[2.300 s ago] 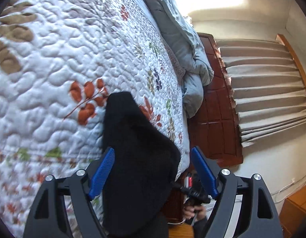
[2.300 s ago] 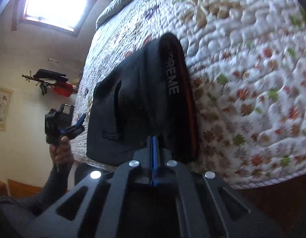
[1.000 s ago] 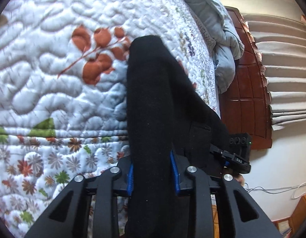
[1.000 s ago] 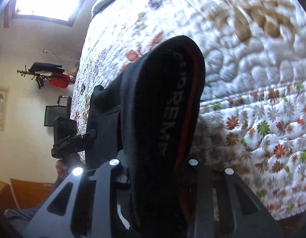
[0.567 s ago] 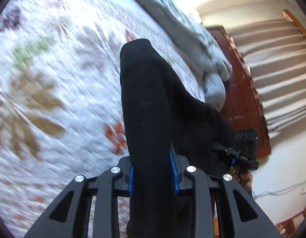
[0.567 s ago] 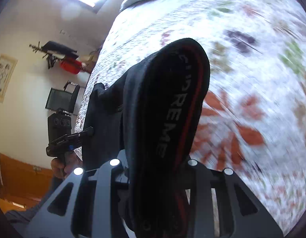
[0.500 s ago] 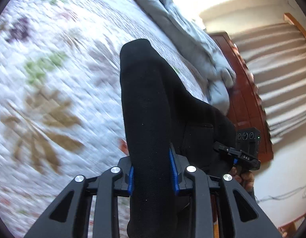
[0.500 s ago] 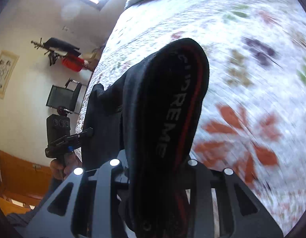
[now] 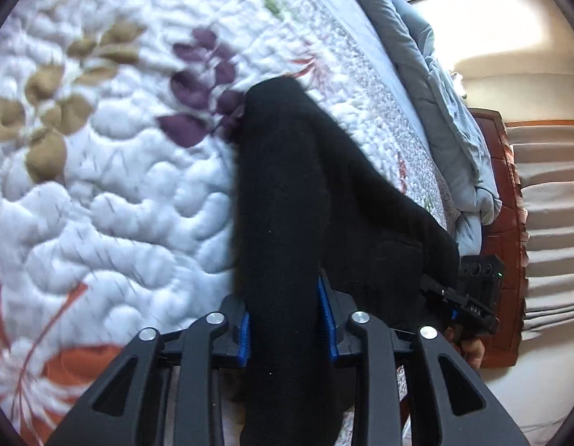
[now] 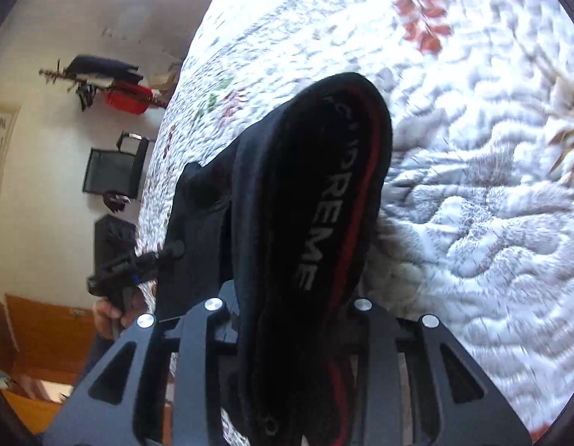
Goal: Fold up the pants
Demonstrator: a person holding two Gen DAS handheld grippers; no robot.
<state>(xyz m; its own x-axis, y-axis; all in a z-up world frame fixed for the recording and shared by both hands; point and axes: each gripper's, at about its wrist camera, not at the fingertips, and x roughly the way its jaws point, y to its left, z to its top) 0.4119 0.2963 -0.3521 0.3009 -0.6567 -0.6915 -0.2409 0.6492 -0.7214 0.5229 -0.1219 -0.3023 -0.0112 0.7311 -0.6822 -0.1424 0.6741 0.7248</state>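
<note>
Presently, pants (image 9: 283, 200): carried above quilt (image 9: 112, 193), left gripper (image 9: 287, 325) and right gripper (image 10: 287, 319) each clamped on a folded edge; next, lay flat.

Left wrist view: pants (image 9: 283, 223) fill centre frame, clamped between left gripper (image 9: 286, 325) fingers at bottom, over quilt (image 9: 101, 186) spreading left and top. Bunched duvet (image 9: 447, 111) upper right, beyond quilt edge. Right gripper (image 9: 469, 297) at lower right, beside pants.

Right wrist view: pants (image 10: 309, 223) centre, pinched in right gripper (image 10: 287, 330) at bottom; quilt (image 10: 473, 186) right and top; left gripper (image 10: 138, 260) lower left, touching pants edge.
</note>
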